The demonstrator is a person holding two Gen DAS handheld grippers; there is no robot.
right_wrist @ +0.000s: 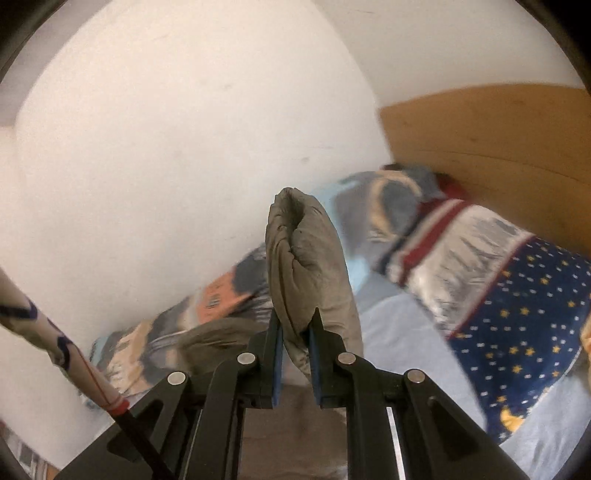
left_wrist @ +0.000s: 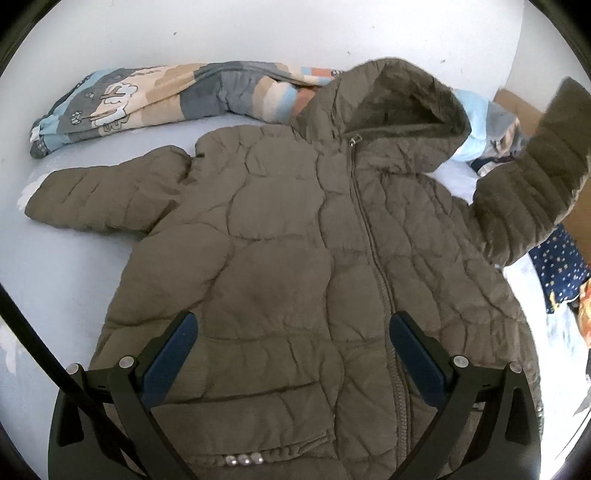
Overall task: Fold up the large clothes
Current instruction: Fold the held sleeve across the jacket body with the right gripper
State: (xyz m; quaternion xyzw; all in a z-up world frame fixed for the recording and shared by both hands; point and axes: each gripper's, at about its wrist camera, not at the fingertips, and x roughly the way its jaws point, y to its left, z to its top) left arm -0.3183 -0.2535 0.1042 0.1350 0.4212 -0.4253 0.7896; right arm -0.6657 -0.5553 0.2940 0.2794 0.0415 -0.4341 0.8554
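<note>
Right gripper point(right_wrist: 295, 325): jaws pinched on the sleeve cuff point(right_wrist: 308, 258), which sticks up between the blue pads in the centre of the right wrist view.
Left gripper point(left_wrist: 293, 332): jaws spread wide with nothing between the pads, hanging over the lower front of the jacket point(left_wrist: 295, 240) at the bottom centre of the left wrist view.
Jacket: olive quilted, hooded, lying front up and zipped on the pale blue sheet point(left_wrist: 74, 277); it fills the middle of the left wrist view.
Hood point(left_wrist: 402, 110): open, at upper centre, resting against the duvet.
Left-frame sleeve point(left_wrist: 107, 192): flat on the sheet, pointing to the left edge.
Right-frame sleeve point(left_wrist: 532, 177): lifted off the sheet, rising towards the upper right edge; its end is out of the frame.
Zip point(left_wrist: 369, 229): closed, running from the collar down to the hem.
Duvet point(left_wrist: 147, 99): patterned roll along the white wall point(left_wrist: 258, 33), upper left of the left wrist view.
Starred blanket point(right_wrist: 517, 325): dark blue, right side of the right wrist view, blurred.
Headboard point(right_wrist: 498, 140): wooden, upper right of the right wrist view.
</note>
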